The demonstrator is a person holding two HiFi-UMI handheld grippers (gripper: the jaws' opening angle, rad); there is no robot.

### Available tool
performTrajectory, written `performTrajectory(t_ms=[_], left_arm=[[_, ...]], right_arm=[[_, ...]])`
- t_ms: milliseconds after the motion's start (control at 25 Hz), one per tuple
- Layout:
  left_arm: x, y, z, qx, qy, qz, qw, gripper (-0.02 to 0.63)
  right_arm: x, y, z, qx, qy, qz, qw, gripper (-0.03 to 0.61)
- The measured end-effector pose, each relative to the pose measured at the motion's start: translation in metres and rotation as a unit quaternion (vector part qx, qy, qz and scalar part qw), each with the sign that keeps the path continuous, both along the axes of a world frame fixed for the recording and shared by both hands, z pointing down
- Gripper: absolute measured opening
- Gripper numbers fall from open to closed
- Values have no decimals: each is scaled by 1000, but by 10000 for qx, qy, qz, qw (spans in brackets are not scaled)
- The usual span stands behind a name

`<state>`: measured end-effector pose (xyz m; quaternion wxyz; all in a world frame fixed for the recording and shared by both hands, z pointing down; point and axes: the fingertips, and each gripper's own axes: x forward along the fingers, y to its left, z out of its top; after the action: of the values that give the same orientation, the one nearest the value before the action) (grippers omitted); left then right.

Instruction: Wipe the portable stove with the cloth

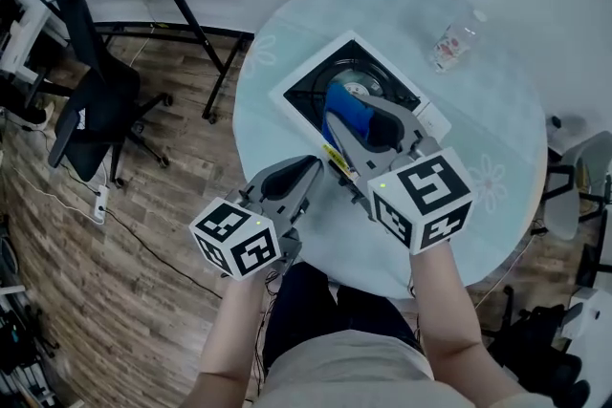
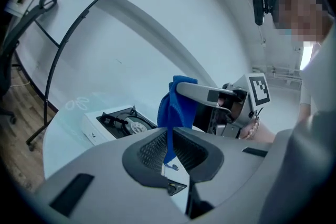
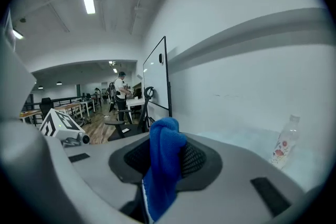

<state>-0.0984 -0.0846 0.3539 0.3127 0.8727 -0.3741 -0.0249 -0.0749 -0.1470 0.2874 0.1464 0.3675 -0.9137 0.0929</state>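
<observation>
The white portable stove [image 1: 349, 83] with its black burner sits on the round glass table [image 1: 497, 110]; it also shows in the left gripper view [image 2: 123, 123]. Just above the stove's near side, my right gripper [image 1: 337, 124] is shut on a bunched blue cloth [image 1: 349, 113], which fills the seam between its pads [image 3: 165, 139]. My left gripper [image 1: 317, 165] stands just in front of it, near the table's front edge. Its jaws are closed on a thin hanging strip of the same cloth [image 2: 169, 147], and a white tag hangs below.
A clear plastic bottle [image 1: 454, 43] lies on the table beyond the stove at the right. A black office chair [image 1: 91, 100] and black stand legs [image 1: 191, 19] are on the wood floor to the left. Another chair [image 1: 564, 196] is at the right edge.
</observation>
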Motion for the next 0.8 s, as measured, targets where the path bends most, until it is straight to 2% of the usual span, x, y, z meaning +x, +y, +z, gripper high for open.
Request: performTrajectory(t_ms=[200,400,800], left_arm=[[16,3,-22,281,-62,-43,9996,46],[38,9,-40,448,-110,-26,9989,46],[75,33,-87,1006,-110,6,9949,46]], right_arm=[[27,11,-31,315,-433,-141,9985,123],[54,24,-55,393,-962,-241,9943,122],[102,64,-91,628,-1491,-254,9865,121]])
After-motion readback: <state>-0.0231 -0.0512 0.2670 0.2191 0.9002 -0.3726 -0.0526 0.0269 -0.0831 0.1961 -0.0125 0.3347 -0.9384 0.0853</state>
